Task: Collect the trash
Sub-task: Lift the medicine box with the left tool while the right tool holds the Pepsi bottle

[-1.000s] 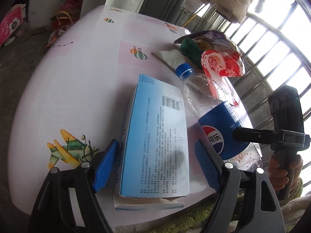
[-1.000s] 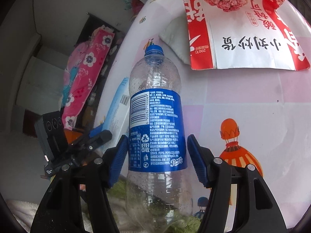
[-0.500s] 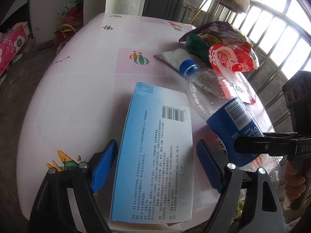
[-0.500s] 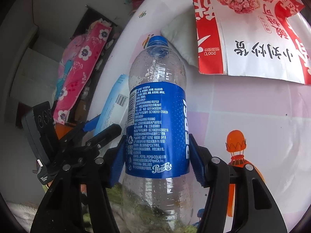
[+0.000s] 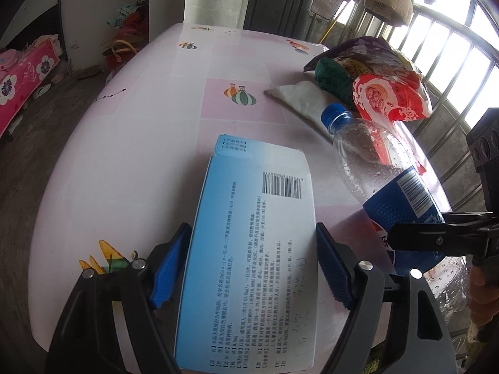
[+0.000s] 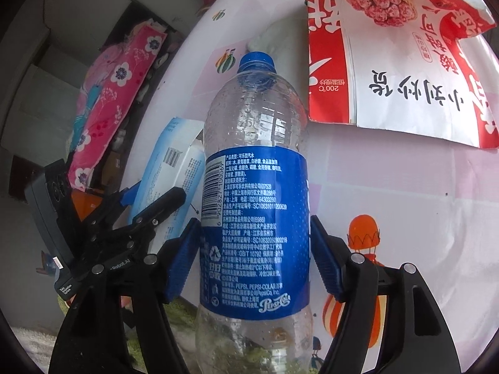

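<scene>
**Ana:** Pink tablecloth [image 5: 131, 162] with little cartoon prints fills the middle of the left wrist view, barred window at the upper right, a flowered bedspread far left. Two tools working at once.

**Ben:** Count the trash for me.

**Ana:** One light blue carton [image 5: 252, 261] at the bottom centre, one empty cola bottle [image 6: 254, 205] with a blue cap, one red snack bag [image 6: 402, 50] at the upper right of the right wrist view, one purple snack bag [image 5: 358, 53] behind it, and one white tissue [image 5: 299, 99]. Five pieces, one of each.

**Ben:** And the grips?

**Ana:** Left gripper [image 5: 252, 268] straddles the carton, blue pads at both long edges. Its jaws are closing, but I can't tell whether the pads press yet. Right gripper [image 6: 254, 258] brackets the bottle's label, jaws opening, and a thin gap shows on the right side, so I'd call that one loose.

**Ben:** Why those spots?

**Ana:** My read: the carton is taken across its narrow width because that fits the jaws. The bottle is taken at the label, its straightest part, so it shouldn't squirm out.

**Ben:** Both items near the front edge?

**Ana:** Yes, side by side, the bottle's base overhanging the edge, the bags and tissue farther back.
</scene>
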The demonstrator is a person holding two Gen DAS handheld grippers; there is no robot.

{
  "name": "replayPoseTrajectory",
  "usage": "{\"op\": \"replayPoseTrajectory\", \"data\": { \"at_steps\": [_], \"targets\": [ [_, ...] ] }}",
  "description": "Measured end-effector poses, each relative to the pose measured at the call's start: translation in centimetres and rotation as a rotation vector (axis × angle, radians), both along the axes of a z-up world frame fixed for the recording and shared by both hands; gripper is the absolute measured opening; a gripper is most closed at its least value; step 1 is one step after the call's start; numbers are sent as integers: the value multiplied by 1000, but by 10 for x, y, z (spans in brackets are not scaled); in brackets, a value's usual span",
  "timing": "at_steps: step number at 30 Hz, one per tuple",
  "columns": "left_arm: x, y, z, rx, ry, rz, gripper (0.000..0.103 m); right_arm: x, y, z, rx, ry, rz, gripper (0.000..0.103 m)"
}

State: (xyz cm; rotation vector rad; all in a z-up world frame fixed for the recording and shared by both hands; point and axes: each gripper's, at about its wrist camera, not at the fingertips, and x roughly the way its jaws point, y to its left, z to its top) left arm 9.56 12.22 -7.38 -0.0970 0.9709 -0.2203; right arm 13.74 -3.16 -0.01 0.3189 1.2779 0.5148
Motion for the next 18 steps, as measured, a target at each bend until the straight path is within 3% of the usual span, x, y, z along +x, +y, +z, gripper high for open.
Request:
{"op": "replayPoseTrajectory", "data": {
  "at_steps": [8, 12, 18],
  "targets": [
    [6, -3, -1, 21, -11, 23, 76, 4, 18, 3, -92, -42, 29, 67],
    [5, -3, -1, 31, -22, 27, 75, 3, 23, 3, -140, -66, 27, 59],
    [5, 1, 0, 13, -29, 32, 73, 3, 24, 4, -149, -68, 22, 57]
  ]
}}
